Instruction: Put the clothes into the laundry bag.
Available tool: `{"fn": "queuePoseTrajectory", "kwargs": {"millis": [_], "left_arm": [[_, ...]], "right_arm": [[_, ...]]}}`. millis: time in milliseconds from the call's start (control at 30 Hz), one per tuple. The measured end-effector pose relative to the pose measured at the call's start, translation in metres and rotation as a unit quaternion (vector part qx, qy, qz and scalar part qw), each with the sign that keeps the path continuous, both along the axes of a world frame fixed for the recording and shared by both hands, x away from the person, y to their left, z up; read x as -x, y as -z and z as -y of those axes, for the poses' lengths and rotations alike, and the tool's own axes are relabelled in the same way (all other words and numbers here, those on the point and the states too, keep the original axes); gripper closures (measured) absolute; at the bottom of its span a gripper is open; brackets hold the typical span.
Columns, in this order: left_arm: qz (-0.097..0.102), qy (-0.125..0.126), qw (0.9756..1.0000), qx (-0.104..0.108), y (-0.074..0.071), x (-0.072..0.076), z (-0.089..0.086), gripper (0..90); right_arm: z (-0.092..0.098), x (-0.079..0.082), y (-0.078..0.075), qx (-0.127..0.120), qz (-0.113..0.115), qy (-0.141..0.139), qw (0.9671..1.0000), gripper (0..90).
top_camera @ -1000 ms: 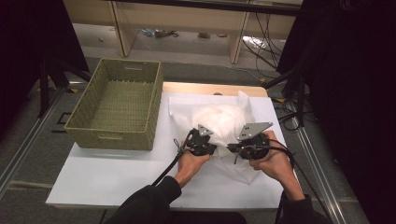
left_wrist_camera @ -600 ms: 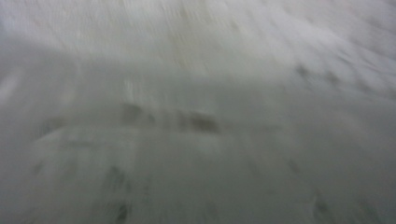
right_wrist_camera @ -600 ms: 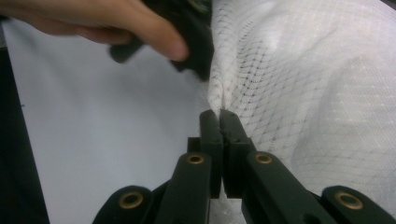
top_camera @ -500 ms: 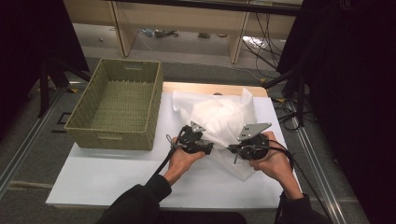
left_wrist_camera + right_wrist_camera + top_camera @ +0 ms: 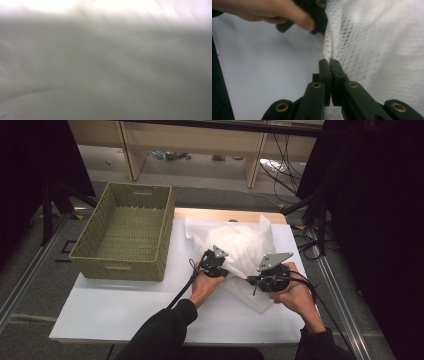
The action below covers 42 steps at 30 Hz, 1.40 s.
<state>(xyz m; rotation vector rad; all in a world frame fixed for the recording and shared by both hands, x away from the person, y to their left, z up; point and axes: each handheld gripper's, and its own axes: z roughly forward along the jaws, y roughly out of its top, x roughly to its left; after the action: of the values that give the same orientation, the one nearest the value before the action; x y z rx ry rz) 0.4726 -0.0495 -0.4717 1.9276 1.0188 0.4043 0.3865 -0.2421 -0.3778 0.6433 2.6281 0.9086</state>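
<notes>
While right tongs (image 5: 329, 62) pinch the mesh bag (image 5: 240, 247), left tongs (image 5: 220, 267) have just been closing against it.

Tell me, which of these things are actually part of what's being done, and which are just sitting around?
In use: white mesh bag; right gripper, pinching its edge; left gripper, pushed against it.

Sitting around: green woven basket, standing empty beside the bag; cables on the floor behind the table.
</notes>
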Motion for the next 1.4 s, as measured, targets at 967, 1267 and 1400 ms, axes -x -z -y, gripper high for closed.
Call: {"fn": "queuePoseTrajectory", "kwargs": {"millis": [967, 1267, 1400], "left_arm": [[-0.052, 0.035, 0.9937, -0.093, 0.015, 0.007, -0.043, 69.3], [-0.019, 0.094, 0.9924, -0.077, -0.014, 0.041, -0.076, 87.5], [-0.013, 0.112, 0.9906, -0.077, -0.014, 0.070, -0.088, 87.5]], "right_arm": [[-0.003, -0.006, 0.008, 0.011, -0.009, 0.012, 0.9998, 90.0], [-0.001, -0.007, 0.009, 0.007, -0.005, 0.017, 0.9998, 90.0], [-0.003, -0.007, 0.010, 0.014, 0.002, 0.023, 0.9996, 90.0]]}}
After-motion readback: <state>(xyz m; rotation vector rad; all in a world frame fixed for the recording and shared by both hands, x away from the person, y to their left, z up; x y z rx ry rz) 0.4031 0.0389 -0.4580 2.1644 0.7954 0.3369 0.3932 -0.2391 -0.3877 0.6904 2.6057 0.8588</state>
